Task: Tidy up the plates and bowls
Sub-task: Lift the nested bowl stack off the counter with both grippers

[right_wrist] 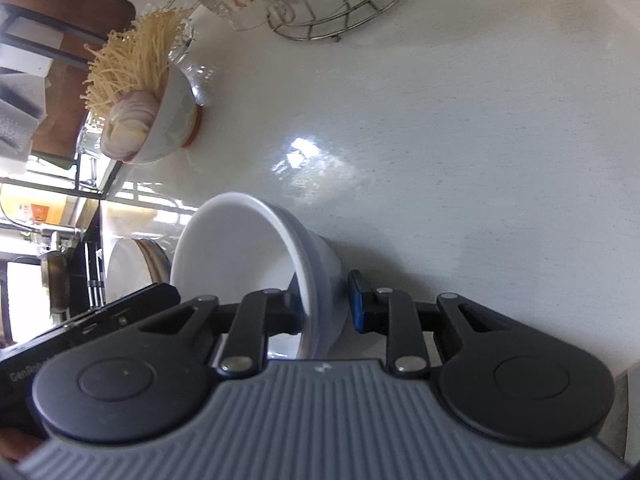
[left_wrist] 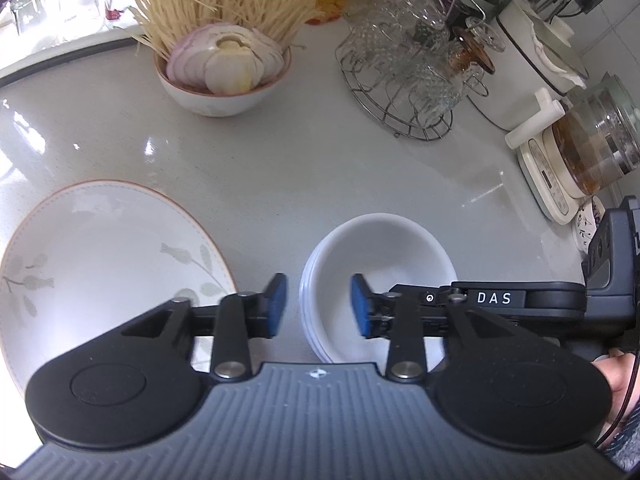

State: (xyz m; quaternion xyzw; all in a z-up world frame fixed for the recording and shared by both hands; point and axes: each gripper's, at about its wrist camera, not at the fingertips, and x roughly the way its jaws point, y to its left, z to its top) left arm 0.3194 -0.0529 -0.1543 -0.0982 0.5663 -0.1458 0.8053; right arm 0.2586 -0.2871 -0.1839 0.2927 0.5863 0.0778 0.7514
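A stack of plain white bowls [left_wrist: 380,264] stands on the counter, front centre in the left wrist view. My left gripper [left_wrist: 318,310] is open, its jaws either side of the stack's left rim, one pad outside and one inside. The right gripper's black body [left_wrist: 520,300] reaches in from the right. In the right wrist view my right gripper [right_wrist: 326,306] straddles the rim of the bowl stack [right_wrist: 240,248], jaws open with a gap at the outer pad. A large white leaf-patterned plate [left_wrist: 104,264] lies at the left; it also shows in the right wrist view [right_wrist: 128,268].
A bowl of enoki mushrooms and sliced onion [left_wrist: 224,72] stands at the back. A wire rack of glass cups [left_wrist: 412,72] is at back right, with a white pot [left_wrist: 532,60] and a glass kettle on a base [left_wrist: 580,152] along the right wall. Upturned glasses [left_wrist: 76,4] stand back left.
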